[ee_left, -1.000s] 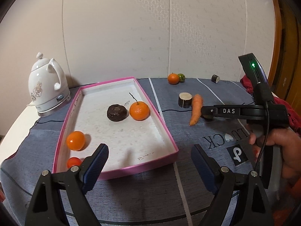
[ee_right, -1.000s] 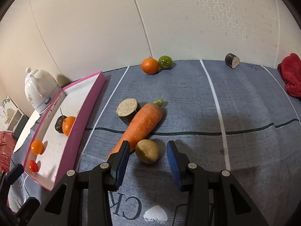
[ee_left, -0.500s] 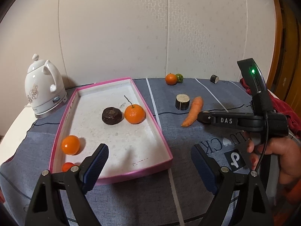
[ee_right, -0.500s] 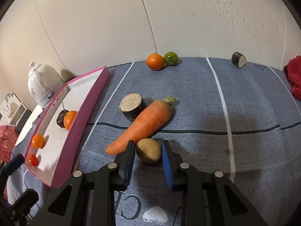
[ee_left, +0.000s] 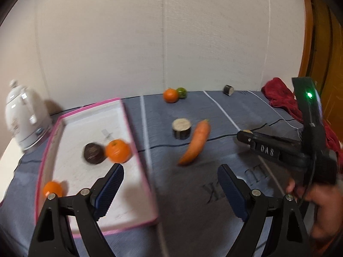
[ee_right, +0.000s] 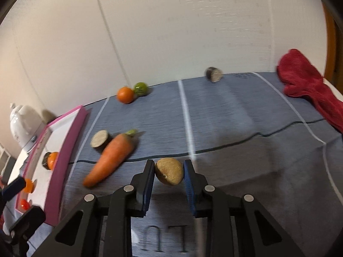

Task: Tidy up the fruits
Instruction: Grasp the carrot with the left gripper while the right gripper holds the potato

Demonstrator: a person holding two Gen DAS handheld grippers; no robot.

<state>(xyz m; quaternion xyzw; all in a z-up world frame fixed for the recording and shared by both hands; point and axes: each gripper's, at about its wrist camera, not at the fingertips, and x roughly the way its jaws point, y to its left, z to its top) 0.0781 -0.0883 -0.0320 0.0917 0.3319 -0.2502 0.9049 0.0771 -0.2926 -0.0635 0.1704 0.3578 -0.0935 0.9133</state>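
The right gripper (ee_right: 169, 172) has its two blue-padded fingers (ee_right: 148, 184) closed against both sides of a brown kiwi (ee_right: 169, 171), which sits between the pads above the grey cloth of the counter (ee_right: 235, 117); whether the fruit touches the cloth underneath cannot be told. Just to the left of the kiwi lies a carrot (ee_right: 109, 158), tilted with its green top toward the wall, and a short cut log piece (ee_right: 100, 140) rests beside its upper end. Further back near the wall an orange (ee_right: 125, 94) and a green fruit (ee_right: 140, 88) sit touching each other, and another small log piece (ee_right: 214, 74) lies well apart to the right. A red cloth (ee_right: 308, 90) is draped at the right edge of the counter. The left gripper (ee_left: 170, 189) hangs with its fingers (ee_left: 110, 187) spread wide and nothing between them, over the near right corner of a pink-rimmed tray (ee_left: 137, 139). Inside the tray are a dark round fruit (ee_left: 93, 153) touching a stemmed orange (ee_left: 118, 151), and a smaller orange fruit (ee_left: 52, 189) near the left rim. A white kettle (ee_left: 23, 115) stands beside the tray's far left corner. The left view is blurred.
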